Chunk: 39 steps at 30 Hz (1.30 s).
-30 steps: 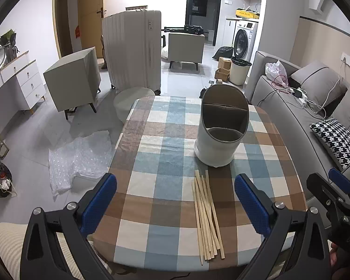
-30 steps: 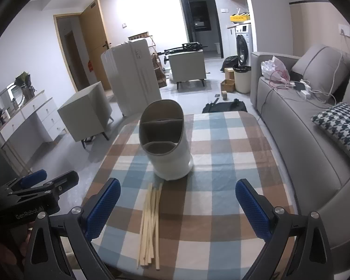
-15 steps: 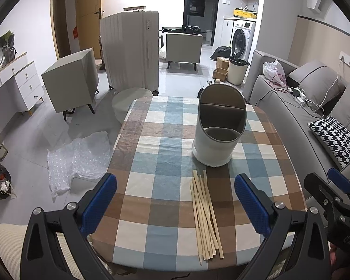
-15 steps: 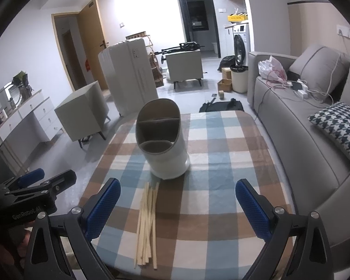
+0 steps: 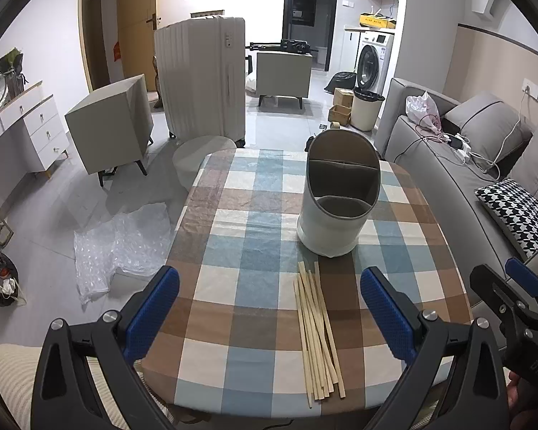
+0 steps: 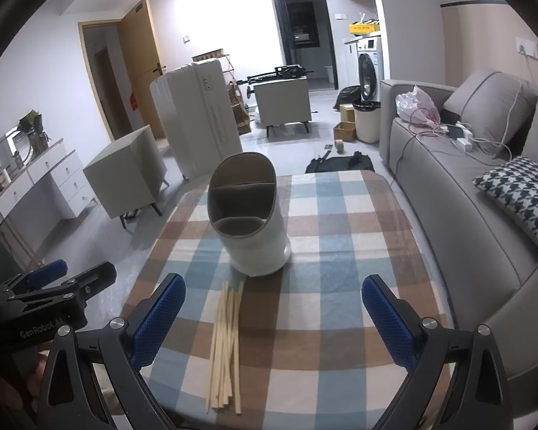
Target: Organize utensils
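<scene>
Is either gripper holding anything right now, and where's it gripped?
Nothing is held. The left gripper and right gripper are both open; the chopsticks lie on the table.

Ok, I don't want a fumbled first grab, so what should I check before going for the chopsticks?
1. Left tongs open: ok.
2. Right tongs open: ok.
3. Both tongs empty: ok.
4. Chopsticks loose on the tablecloth, unobstructed: ok.
5. Holder upright, compartments empty: ok.
6. Chopsticks bunched and overlapping, so picking one cleanly: cannot tell.
</scene>
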Available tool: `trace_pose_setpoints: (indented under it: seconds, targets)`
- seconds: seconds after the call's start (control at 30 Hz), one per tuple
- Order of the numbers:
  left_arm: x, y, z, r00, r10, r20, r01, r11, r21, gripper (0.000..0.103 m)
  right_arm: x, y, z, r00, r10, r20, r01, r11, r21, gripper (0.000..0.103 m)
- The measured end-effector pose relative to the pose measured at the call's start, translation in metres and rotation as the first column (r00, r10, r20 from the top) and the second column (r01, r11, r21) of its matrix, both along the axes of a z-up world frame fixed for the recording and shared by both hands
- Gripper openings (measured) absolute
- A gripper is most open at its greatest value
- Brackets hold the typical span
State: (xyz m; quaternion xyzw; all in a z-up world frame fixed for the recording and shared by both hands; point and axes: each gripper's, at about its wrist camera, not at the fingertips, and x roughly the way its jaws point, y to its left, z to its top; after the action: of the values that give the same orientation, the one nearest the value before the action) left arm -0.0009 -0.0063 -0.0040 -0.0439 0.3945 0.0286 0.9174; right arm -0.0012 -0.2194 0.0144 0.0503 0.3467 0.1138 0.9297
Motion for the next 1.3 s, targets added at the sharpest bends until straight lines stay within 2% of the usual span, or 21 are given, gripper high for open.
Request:
trace_pose_setpoints:
  seconds: [0.3,0.9,1.0,1.1,1.3]
  targets:
    - [-0.002,0.000,0.003,1.000,0.017,0.014,-0.017,1.000,0.014,0.099,0.001,-0.001,-0.001,1.000,-0.001,-0.002,0.001,1.000,-0.001,0.100]
    - [0.002,0.002,-0.001,1.000,-0.001,-0.007,0.001,1.000,-0.021,0.099,0.002,-0.002,-0.004,1.000,-0.002,-0.003,0.002,1.000,0.004,0.099]
    - [0.009,0.009,-0.009,1.000,0.003,-0.029,-0.004,0.999,-0.042,0.099,0.007,0.002,-0.009,0.999,0.018,-0.028,-0.018,1.000,0.010,0.099]
    - [0.020,0.018,-0.018,0.998,0.007,-0.070,-0.012,0.997,-0.070,0.099,0.019,0.009,-0.020,0.996,0.042,-0.074,-0.041,0.999,0.009,0.092]
    - [0.044,0.040,-0.037,0.987,0.052,-0.151,-0.069,0.991,-0.114,0.099,0.059,0.026,-0.062,0.964,0.088,-0.251,-0.083,0.996,0.029,0.073]
